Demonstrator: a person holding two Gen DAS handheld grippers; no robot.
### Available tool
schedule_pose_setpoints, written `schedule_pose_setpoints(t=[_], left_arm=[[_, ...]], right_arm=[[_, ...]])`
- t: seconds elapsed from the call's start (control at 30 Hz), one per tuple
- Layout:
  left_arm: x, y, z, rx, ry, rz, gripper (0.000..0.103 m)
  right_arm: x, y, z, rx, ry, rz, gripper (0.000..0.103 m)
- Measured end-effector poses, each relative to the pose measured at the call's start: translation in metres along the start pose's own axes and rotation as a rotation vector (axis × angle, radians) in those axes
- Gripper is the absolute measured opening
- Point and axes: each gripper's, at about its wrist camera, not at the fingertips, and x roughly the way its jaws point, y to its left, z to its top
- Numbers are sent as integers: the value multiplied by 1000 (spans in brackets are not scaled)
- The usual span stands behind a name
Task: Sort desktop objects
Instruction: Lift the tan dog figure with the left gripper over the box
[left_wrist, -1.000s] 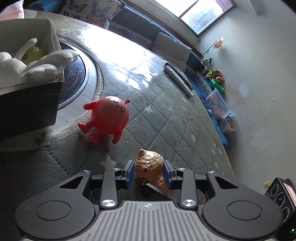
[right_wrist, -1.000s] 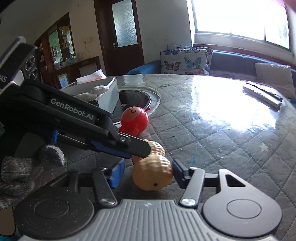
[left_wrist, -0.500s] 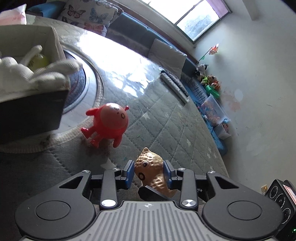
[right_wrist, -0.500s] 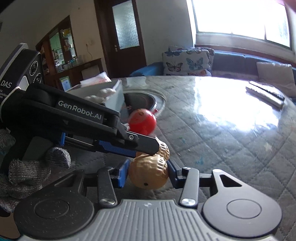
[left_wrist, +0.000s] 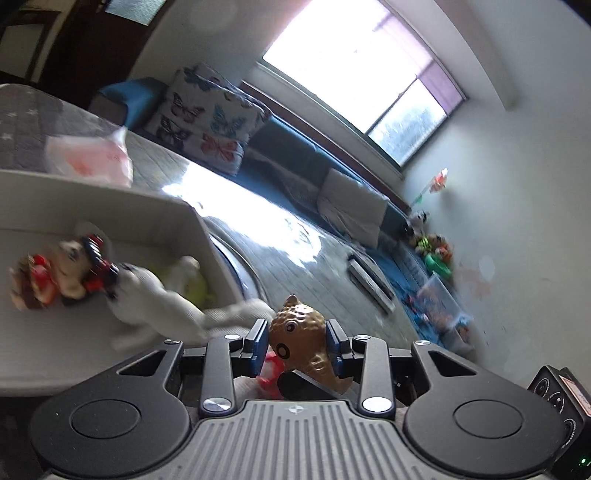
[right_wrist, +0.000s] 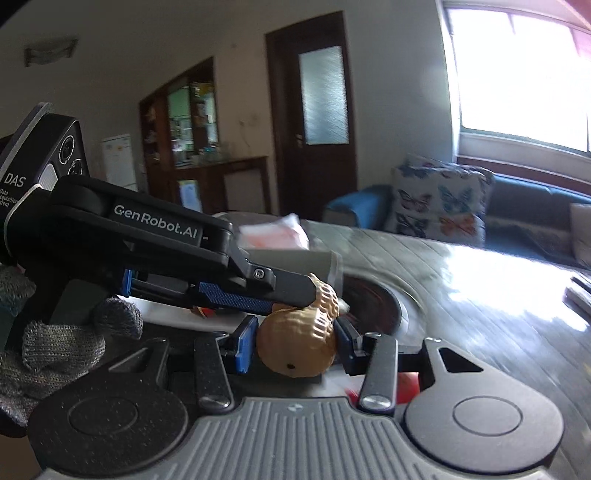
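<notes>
My left gripper (left_wrist: 297, 341) fills the bottom of the left wrist frame: matte black linkage arms with silver screw heads, blue ribbed pads, two round discs, and a grey ridged housing at centre. The right gripper (right_wrist: 293, 341) has the same build. At upper left of the right wrist frame I read white "GenRobot.AI" and "DAS" lettering on black casing. At lower left, a grey knitted glove (right_wrist: 48, 354) covers my hand.
</notes>
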Motion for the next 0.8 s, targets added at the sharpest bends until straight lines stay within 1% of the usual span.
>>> schedule_pose_setpoints(t=[0.07, 0.2, 0.3, 0.4, 0.6, 0.8], left_arm=[[-5, 13, 9, -21, -18, 18, 36], [-7, 39, 25, -54, -36, 47, 36], [-3, 56, 35, -70, -32, 68, 36], [6, 73, 38, -89, -17, 85, 36], [13, 97, 31, -106, 4, 112, 36], [5, 99, 28, -49, -6, 125, 36]], right_arm=[[20, 8, 12, -15, 1, 26, 45], [54, 18, 24, -23, 14, 61, 45], [75, 19, 29, -11, 34, 79, 45], [97, 15, 29, 2, 71, 103, 45], [121, 13, 19, 13, 127, 119, 45], [130, 23, 12, -11, 154, 136, 45]])
